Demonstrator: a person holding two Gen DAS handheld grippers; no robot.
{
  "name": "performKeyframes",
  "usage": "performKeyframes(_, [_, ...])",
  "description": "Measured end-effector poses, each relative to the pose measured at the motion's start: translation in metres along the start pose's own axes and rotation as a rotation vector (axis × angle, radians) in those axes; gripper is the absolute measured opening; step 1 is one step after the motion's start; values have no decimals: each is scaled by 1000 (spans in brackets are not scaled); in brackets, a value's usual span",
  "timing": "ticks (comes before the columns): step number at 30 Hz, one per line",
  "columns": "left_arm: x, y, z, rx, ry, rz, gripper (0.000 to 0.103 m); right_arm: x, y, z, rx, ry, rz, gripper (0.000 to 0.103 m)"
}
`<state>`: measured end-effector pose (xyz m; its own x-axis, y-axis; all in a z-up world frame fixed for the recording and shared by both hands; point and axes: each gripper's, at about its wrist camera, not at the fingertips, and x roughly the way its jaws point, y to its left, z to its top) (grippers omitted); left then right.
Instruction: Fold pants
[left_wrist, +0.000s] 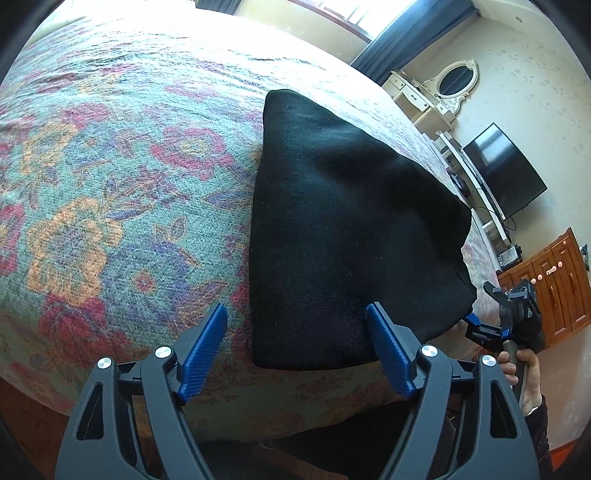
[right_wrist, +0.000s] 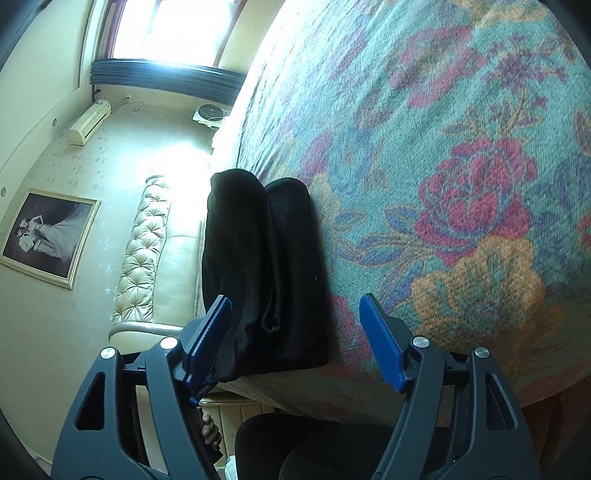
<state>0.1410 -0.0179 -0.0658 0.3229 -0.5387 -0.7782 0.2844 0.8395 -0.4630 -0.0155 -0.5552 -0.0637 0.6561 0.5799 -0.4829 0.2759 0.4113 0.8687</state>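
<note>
Black pants (left_wrist: 343, 236) lie folded in a thick stack on the floral bedspread (left_wrist: 110, 192) near the bed's front edge. My left gripper (left_wrist: 297, 339) is open, its blue fingers straddling the near left corner of the stack, holding nothing. In the right wrist view the pants (right_wrist: 266, 273) show as two stacked layers at the bed edge. My right gripper (right_wrist: 295, 328) is open around the near end of the stack, empty. The right gripper also shows in the left wrist view (left_wrist: 476, 326), at the stack's right corner, held by a hand.
The bedspread (right_wrist: 461, 166) covers the bed. A TV (left_wrist: 506, 173), a white dresser with mirror (left_wrist: 443, 92) and a wooden cabinet (left_wrist: 554, 288) stand along one wall. A tufted headboard (right_wrist: 147, 251) and a framed photo (right_wrist: 48, 236) are on the other side.
</note>
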Motion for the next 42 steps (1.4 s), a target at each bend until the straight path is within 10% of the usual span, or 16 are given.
performKeyframes(12, [-11,22,42,26,-41,-39,77,61,23,44,-63,75,-52,83])
performKeyframes(34, [96,26,135,-93,52,-242,81,136,49,100,-97,107,36,90])
performKeyframes(38, [98,18,135,-44,46,-226,81,137,41,97,-115,109,-30,51])
performKeyframes(42, [101,6,130,46,52,-167,58,134,34,97,-119,108,-14,42])
